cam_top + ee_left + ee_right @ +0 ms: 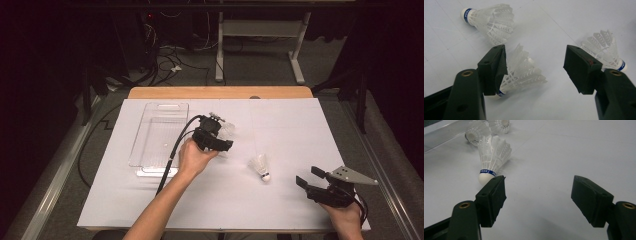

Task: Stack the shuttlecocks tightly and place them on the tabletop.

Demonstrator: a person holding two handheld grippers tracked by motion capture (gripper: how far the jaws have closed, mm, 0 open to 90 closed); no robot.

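The desk (pixel 300 130), covered by a white sheet with a wooden edge showing at the far side, carried everything. On its left half lay a clear plastic tray (pixel 150 131), long side running away from the person.

The left claw (pixel 223 136) hung just right of the tray, held low over the sheet in the person's left hand (pixel 194 159), its cable arcing back along the forearm. In the left gripper view its jaws stood wide apart, released, and a shuttlecock (pixel 521 71) lay on its side between them, its feathers right beside the left jaw's pad; whether pad and feathers touched could not be told. A second shuttlecock (pixel 490 21) lay beyond it, cork tip with a blue band pointing away to the upper left, and a third shuttlecock (pixel 605 50) lay behind the right jaw, its cork toward the right edge.

The right claw (pixel 306 176) rested near the front right corner of the desk in the person's right hand (pixel 345 216), grey three-cornered plate on top. Its jaws were also spread, gripping nothing. A lone shuttlecock (pixel 261 166) lay on the bare sheet between the two claws, feathers up-left and cork down-right; in the right gripper view this shuttlecock (pixel 491 156) sat just beyond the left jaw's tip, cork nearest the jaw, apparently not touching.
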